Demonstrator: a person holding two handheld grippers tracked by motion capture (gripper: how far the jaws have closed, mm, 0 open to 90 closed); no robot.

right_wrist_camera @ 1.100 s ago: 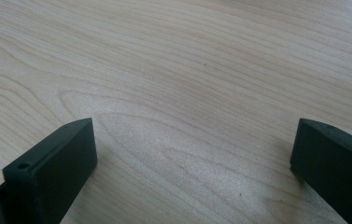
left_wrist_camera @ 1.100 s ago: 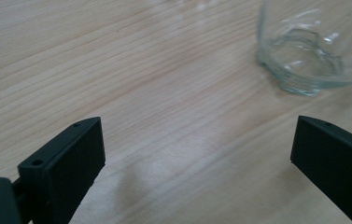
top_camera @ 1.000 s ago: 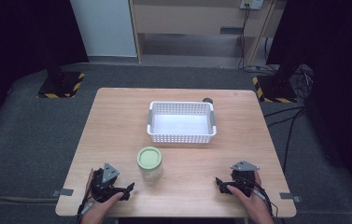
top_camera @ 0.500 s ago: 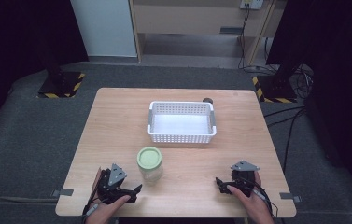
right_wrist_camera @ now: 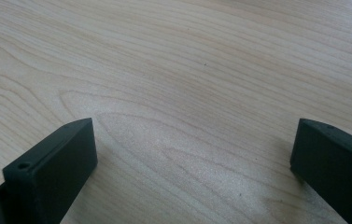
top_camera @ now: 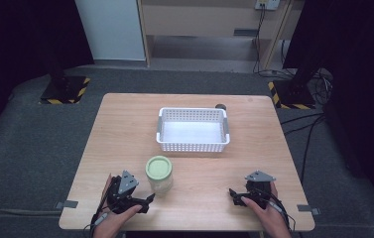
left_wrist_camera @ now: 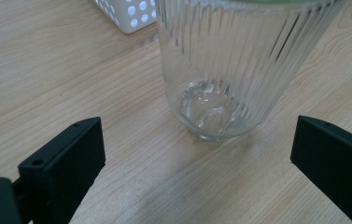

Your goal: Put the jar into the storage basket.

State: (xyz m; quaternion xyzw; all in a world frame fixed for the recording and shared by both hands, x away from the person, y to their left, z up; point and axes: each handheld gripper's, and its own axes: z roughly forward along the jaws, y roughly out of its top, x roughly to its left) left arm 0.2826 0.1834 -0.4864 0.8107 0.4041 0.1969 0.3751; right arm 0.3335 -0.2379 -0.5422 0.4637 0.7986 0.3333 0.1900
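Here, low and left of centre in the high view, the ribbed glass jar (top_camera: 159, 174) stands just ahead of the left gripper (top_camera: 148, 200), jaws spread, with bare table (top_camera: 125, 129) between it and the white basket (top_camera: 193, 130) above.

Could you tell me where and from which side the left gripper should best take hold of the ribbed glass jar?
Probably on the ribbed glass wall of the jar, below the green lid, coming in level from the person's side. The jar stands upright, its round body narrows towards the base, and the left gripper already faces it with jaws open wider than the base, apart from the glass.
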